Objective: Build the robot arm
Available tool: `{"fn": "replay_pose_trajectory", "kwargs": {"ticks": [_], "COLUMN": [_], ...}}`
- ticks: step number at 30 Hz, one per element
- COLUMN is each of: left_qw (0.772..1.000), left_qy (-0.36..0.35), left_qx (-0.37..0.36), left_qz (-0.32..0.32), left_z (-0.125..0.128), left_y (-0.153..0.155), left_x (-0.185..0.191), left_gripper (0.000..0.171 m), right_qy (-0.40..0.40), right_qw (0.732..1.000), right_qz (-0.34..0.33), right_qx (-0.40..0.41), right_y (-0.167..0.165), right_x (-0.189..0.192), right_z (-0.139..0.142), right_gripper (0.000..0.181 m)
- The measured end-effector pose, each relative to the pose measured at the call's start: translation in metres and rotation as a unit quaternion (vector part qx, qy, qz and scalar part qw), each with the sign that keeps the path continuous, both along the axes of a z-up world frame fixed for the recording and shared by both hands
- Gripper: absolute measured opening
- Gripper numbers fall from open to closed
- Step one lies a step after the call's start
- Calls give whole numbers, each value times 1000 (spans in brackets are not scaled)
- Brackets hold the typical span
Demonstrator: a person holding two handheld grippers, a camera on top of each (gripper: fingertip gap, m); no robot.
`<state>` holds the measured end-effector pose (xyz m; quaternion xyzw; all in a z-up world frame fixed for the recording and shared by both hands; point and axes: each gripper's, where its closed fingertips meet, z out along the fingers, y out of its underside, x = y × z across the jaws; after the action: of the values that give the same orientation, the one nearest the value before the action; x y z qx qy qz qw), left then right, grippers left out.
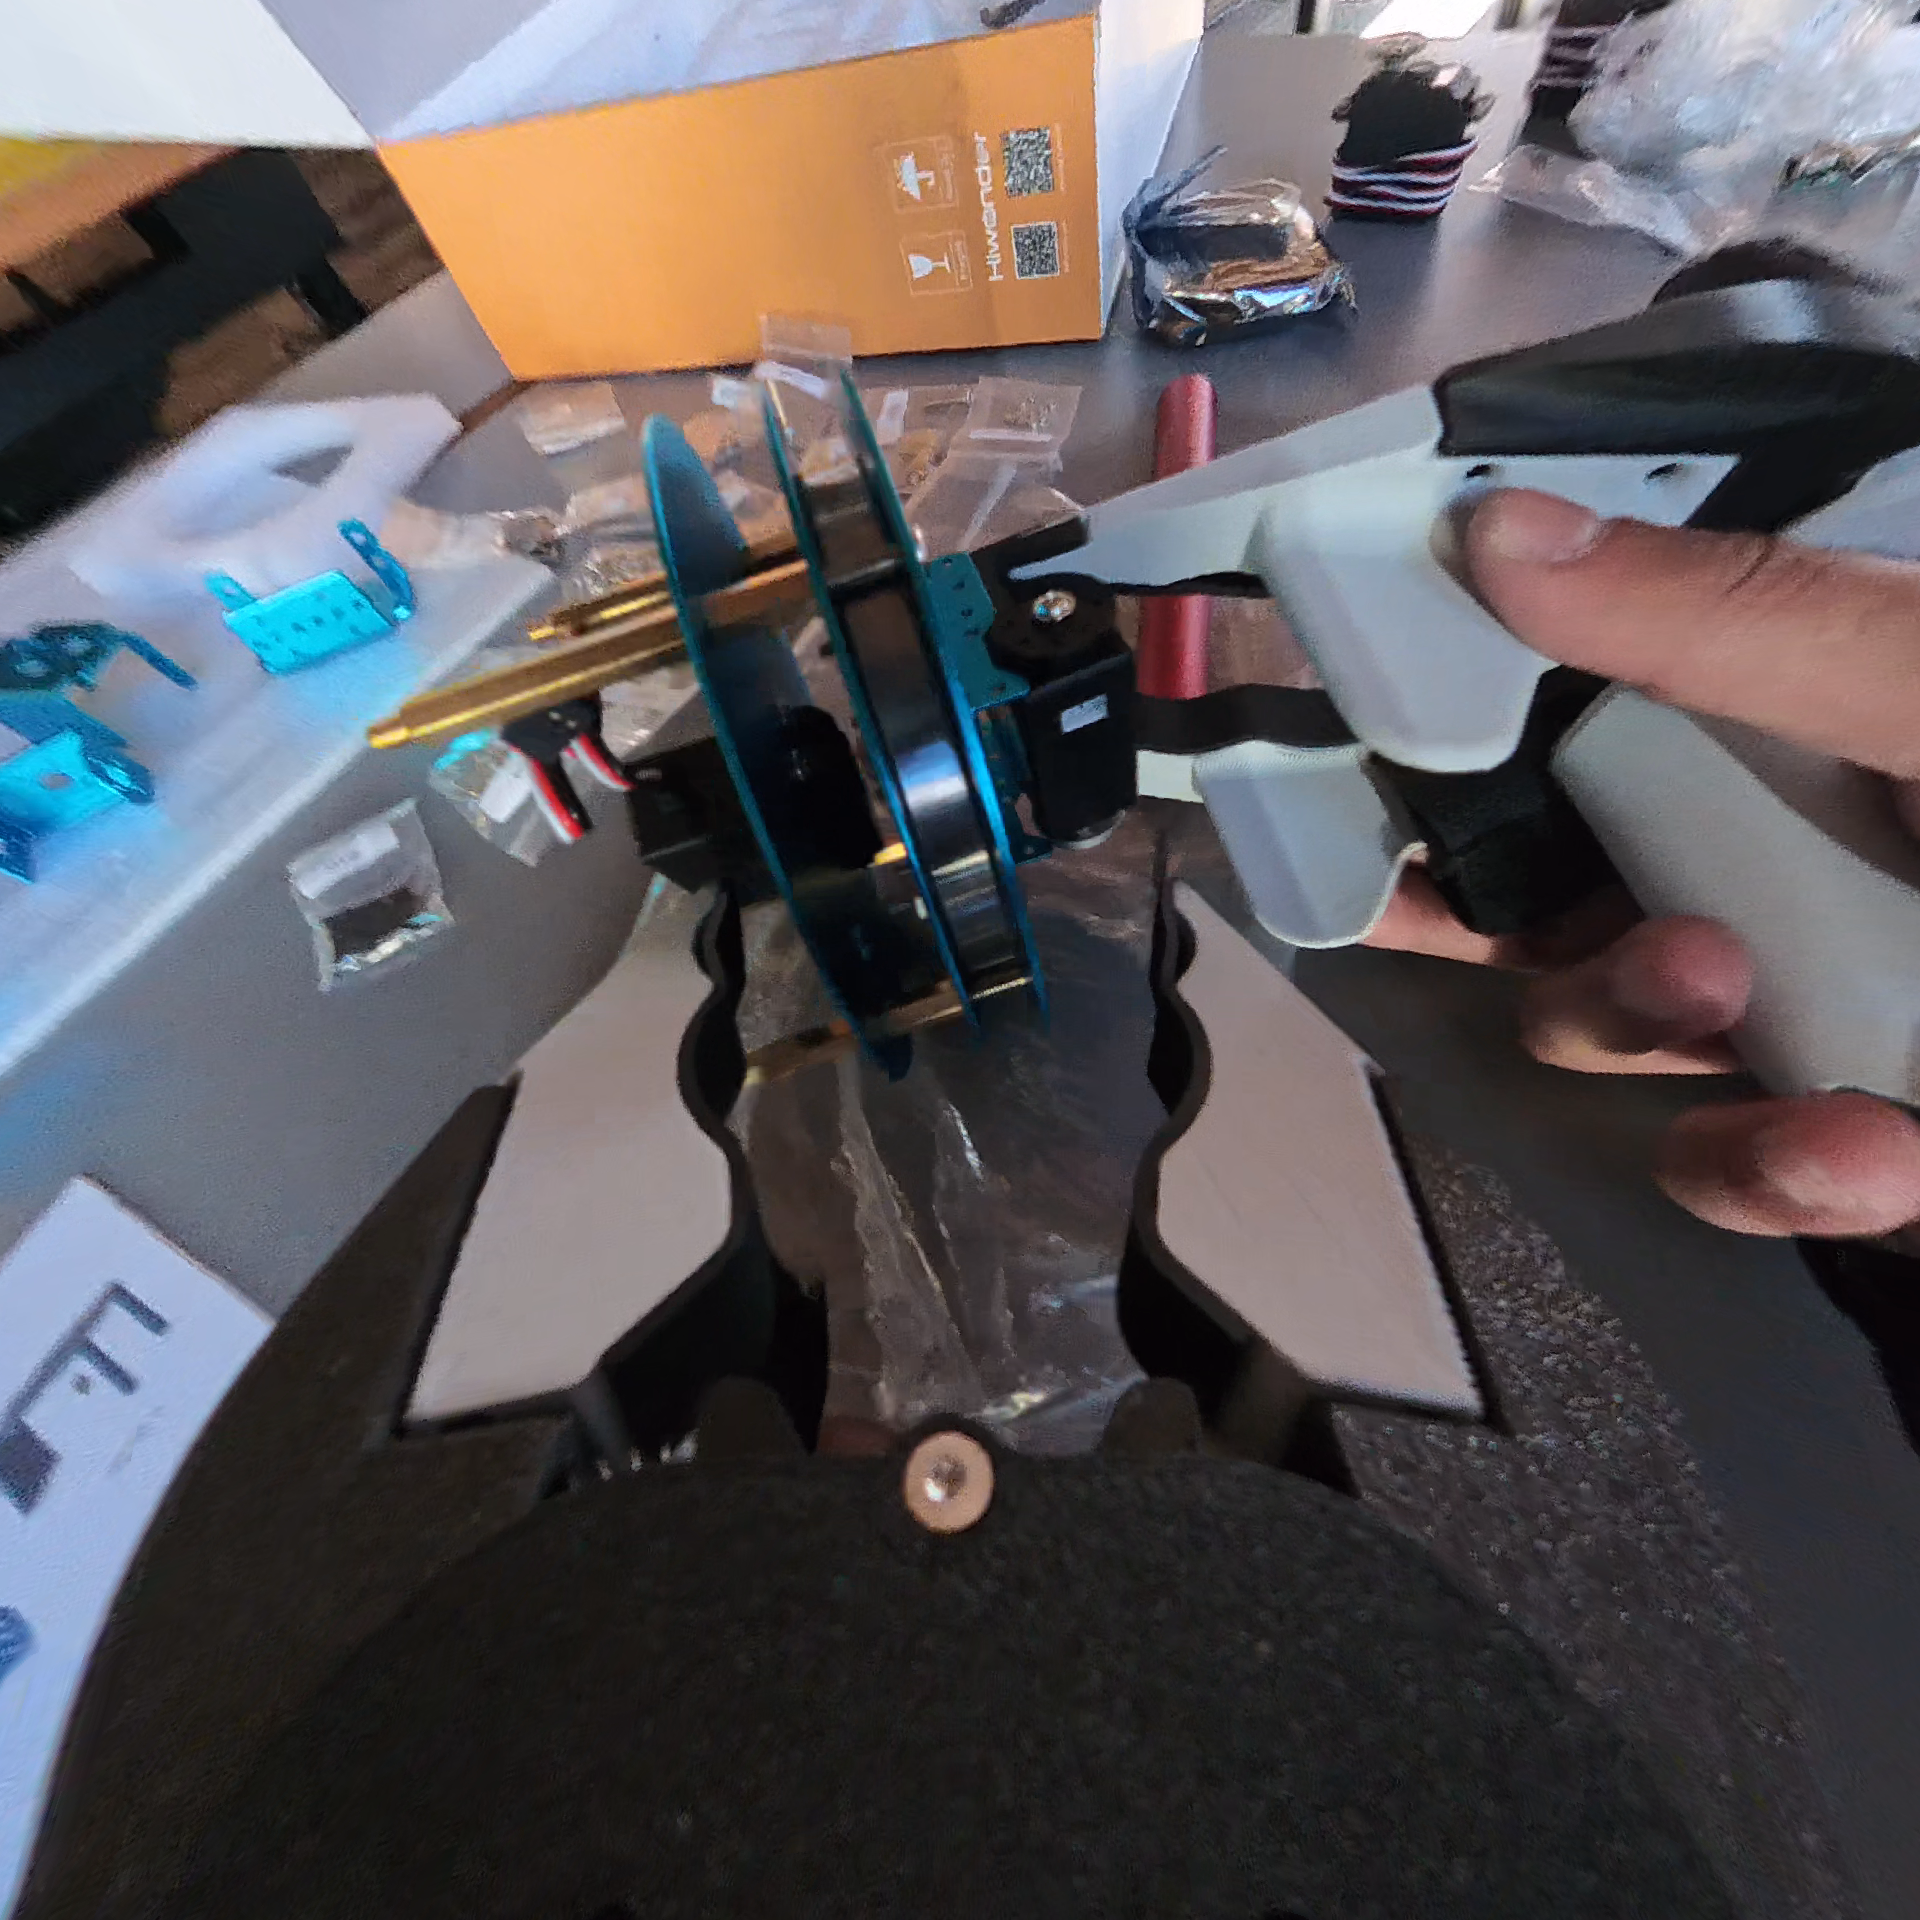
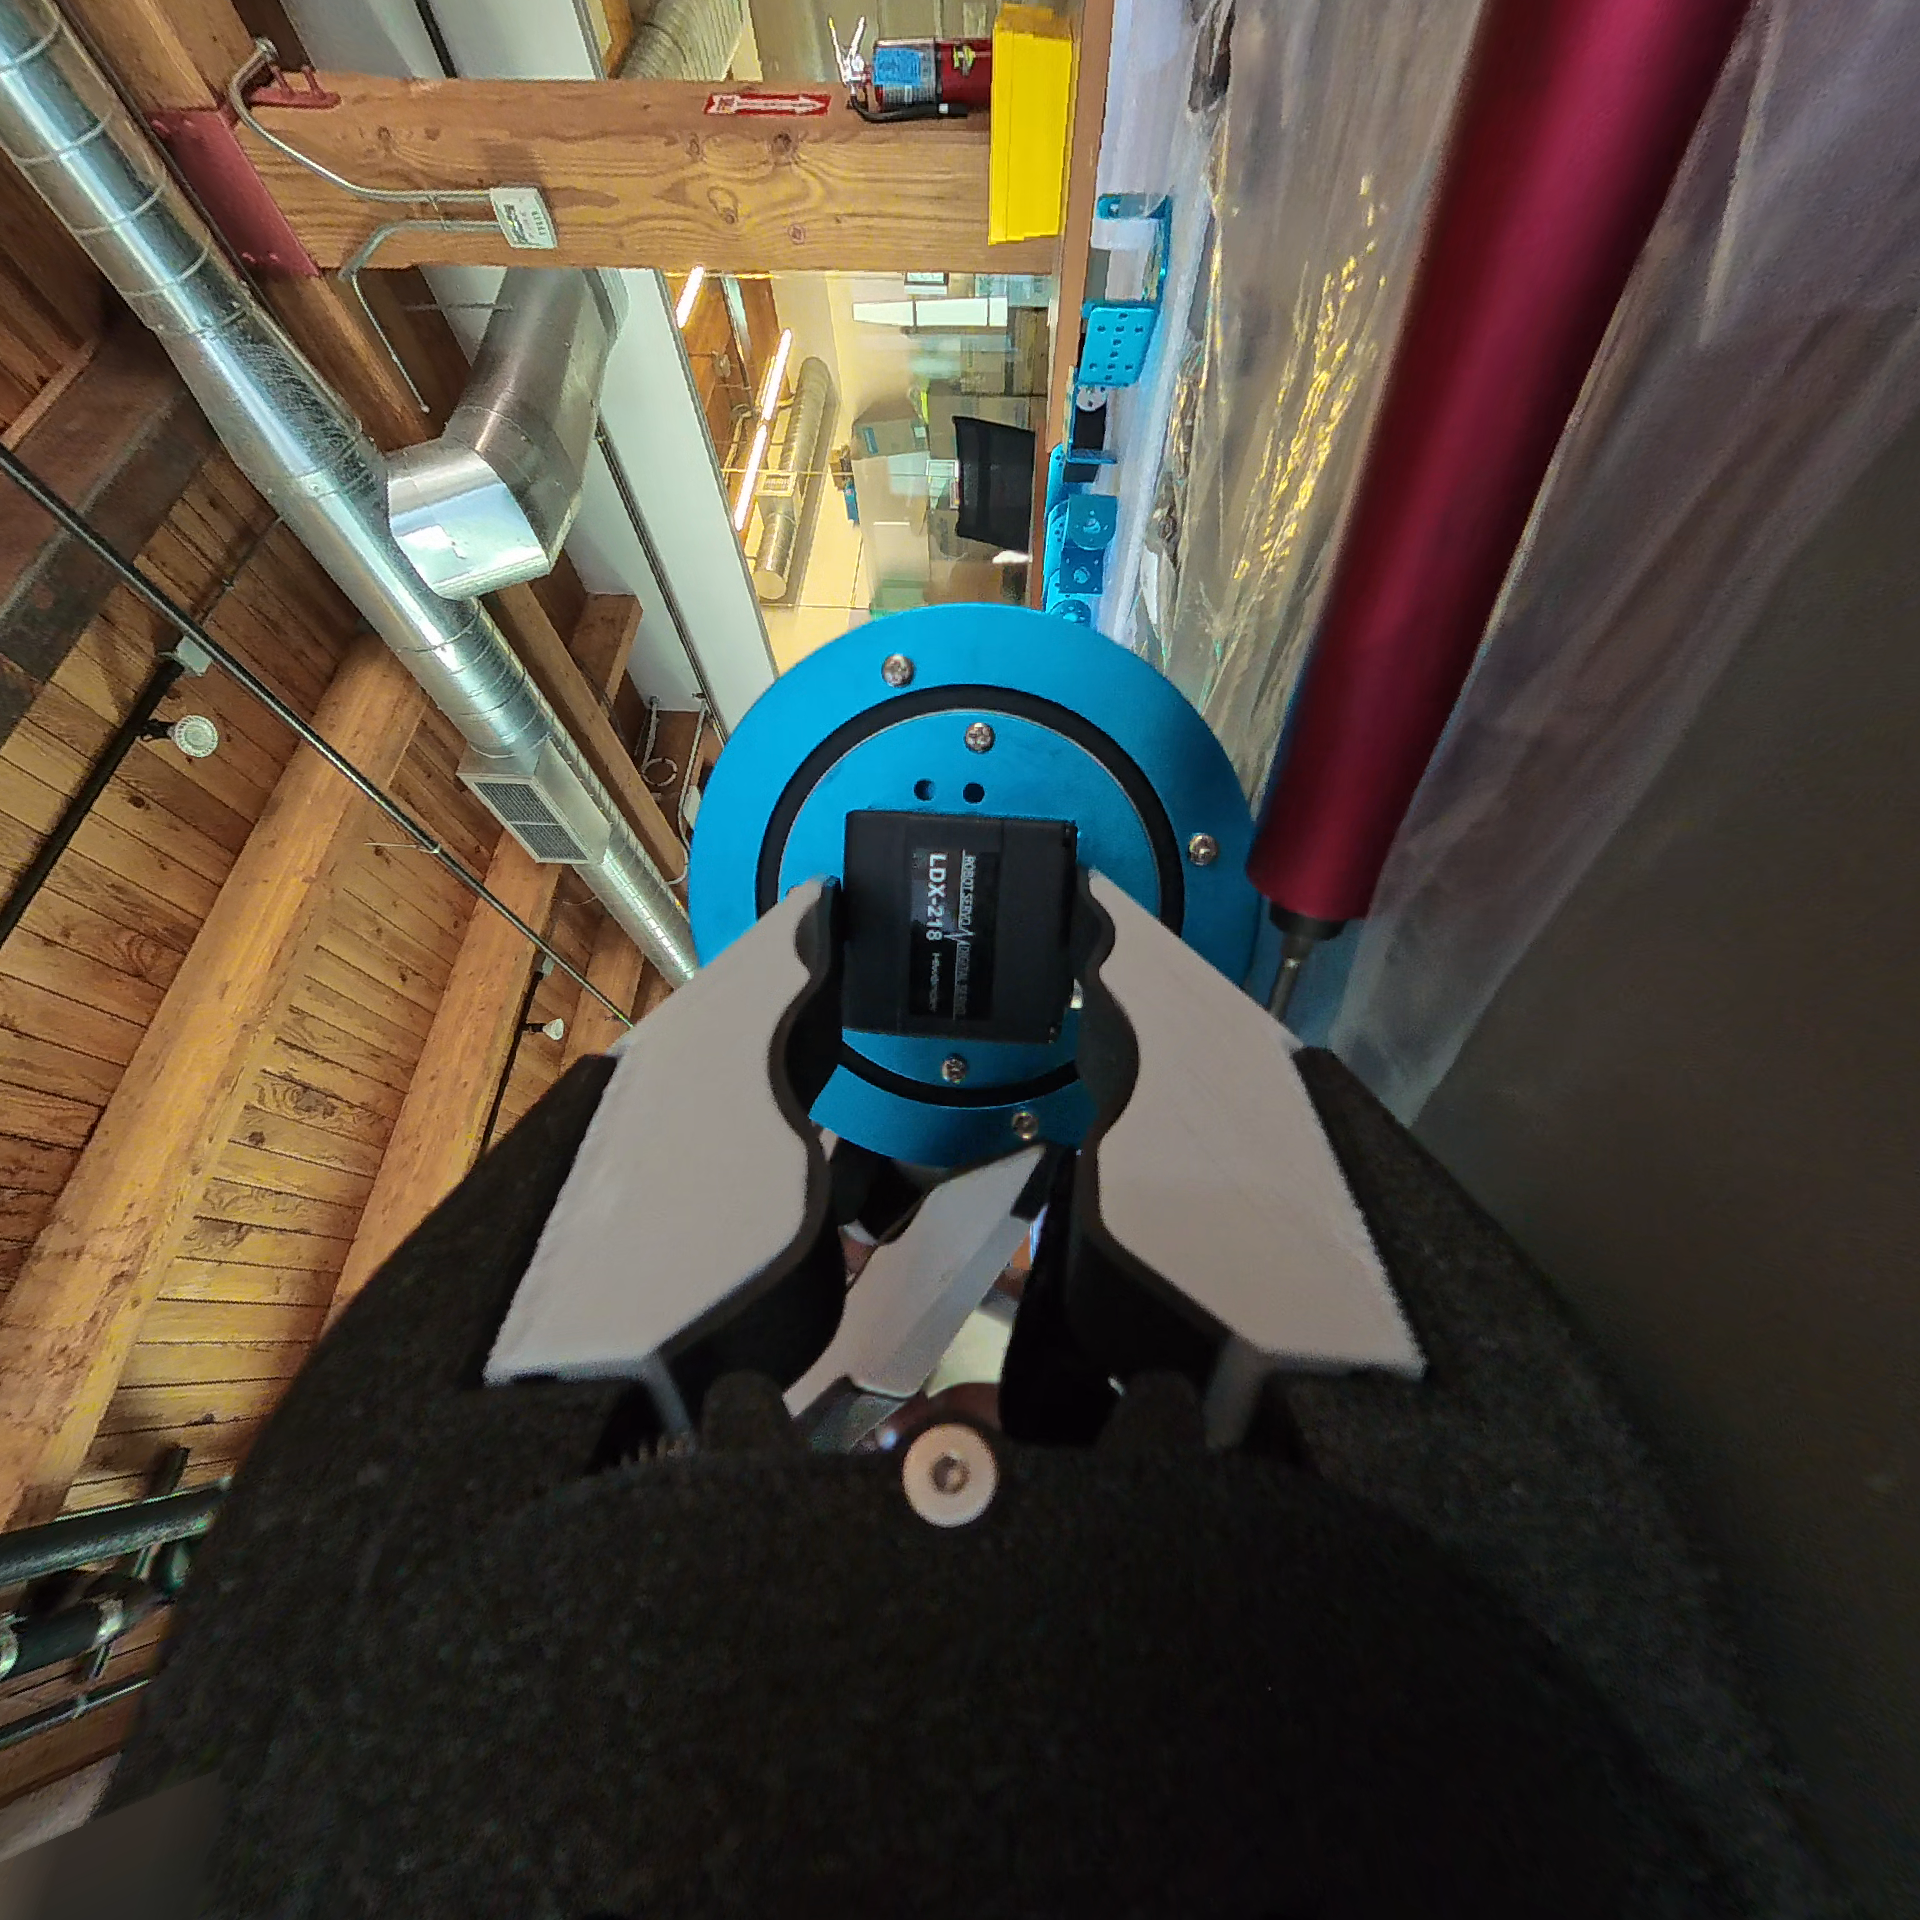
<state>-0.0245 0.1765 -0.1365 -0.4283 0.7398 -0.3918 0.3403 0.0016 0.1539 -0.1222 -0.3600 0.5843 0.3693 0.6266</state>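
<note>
Grey table (image 1: 260,1039): orange box (image 1: 748,197) at far edge, blue brackets (image 1: 312,613) at left edge, bagged screws. Overhead: timber beams, ducts (image 2: 312,457). My right gripper (image 2: 956,935) clamps the servo (image 2: 956,925) of the blue assembly (image 1: 831,727); my left gripper (image 1: 945,935) gapes beneath it.

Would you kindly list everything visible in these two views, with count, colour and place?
Disc assembly: one, blue plates with brass standoffs, lifted above the table centre.
Servo: one, black, on the assembly's round plate, between the right gripper's fingers.
Cylinder: one, dark red, lying behind the assembly.
Cardboard box: one, orange, far centre.
Brackets: several, blue, on the left of the table.
Small parts bags: many, clear, scattered around the centre.
Foil bag: one, silvery black, far right.
Ducts: silver, on the wooden ceiling.
Fire extinguisher: one, red, on a beam.
Left gripper: open, below the assembly, holding nothing I can see.
Right gripper: shut on the servo.
Hand: one, holding the right gripper.
</note>
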Motion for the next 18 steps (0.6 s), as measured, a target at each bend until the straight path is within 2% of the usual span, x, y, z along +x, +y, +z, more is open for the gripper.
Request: {"fn": "replay_pose_trajectory", "kwargs": {"ticks": [6, 12, 16, 18], "left_qw": [998, 998, 996, 989], "left_qy": [10, -13, -21, -16], "left_qx": [-60, -24, -72, -149], "left_qz": [21, 54, 54, 15], "left_z": [8, 15, 26, 38], "left_y": [9, 20, 9, -15], "left_x": [-14, -28, -51, -66], "left_gripper": [77, 70, 66, 64], "right_qy": [-27, -114, -182, -233], "right_qw": [999, 991, 979, 962], "right_qz": [19, 35, 90, 130], "right_qx": [-25, -61, 24, 62], "right_y": [-4, -26, -33, -30], "right_x": [-5, -7, -22, -38], "right_z": [0, 14, 46, 62], "right_gripper": [41, 41, 42, 41]}}
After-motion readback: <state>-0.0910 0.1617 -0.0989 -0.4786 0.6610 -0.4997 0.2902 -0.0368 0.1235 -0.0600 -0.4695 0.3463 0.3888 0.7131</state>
